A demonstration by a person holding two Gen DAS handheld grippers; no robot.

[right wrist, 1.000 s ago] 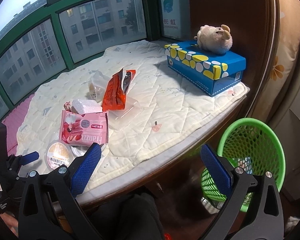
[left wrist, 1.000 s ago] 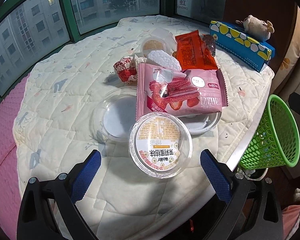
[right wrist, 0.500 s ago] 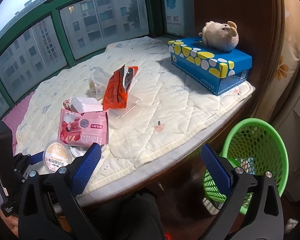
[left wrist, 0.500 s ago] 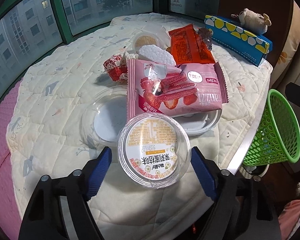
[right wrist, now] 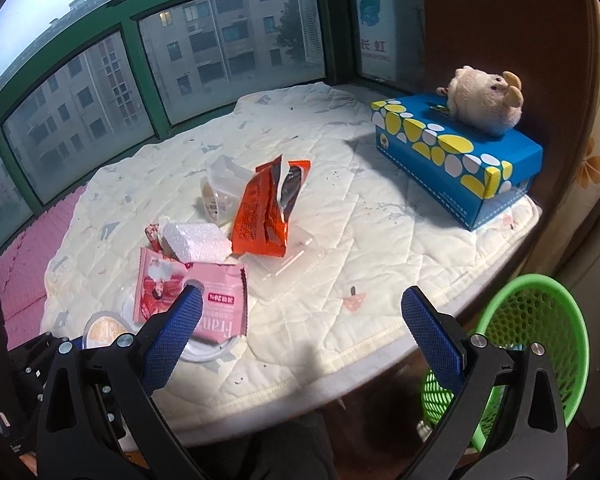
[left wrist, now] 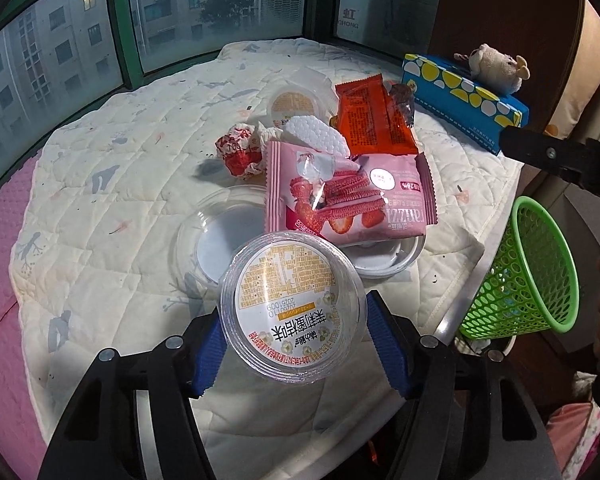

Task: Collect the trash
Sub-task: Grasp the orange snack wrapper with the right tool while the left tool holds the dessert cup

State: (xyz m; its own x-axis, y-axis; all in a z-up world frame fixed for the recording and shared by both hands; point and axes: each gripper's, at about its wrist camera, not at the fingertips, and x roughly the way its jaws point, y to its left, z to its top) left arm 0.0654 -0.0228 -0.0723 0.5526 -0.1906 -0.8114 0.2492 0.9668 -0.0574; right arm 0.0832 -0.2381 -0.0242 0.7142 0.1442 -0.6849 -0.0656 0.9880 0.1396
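Gripping cup (left wrist: 290, 306) — mat edge (left wrist: 466, 264) beside.

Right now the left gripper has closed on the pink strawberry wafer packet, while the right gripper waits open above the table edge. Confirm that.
Not quite. The left wrist view shows the left gripper closed on the round clear plastic cup with the printed lid, not the pink strawberry wafer packet, which lies just beyond it. The right gripper does wait open above the table edge.
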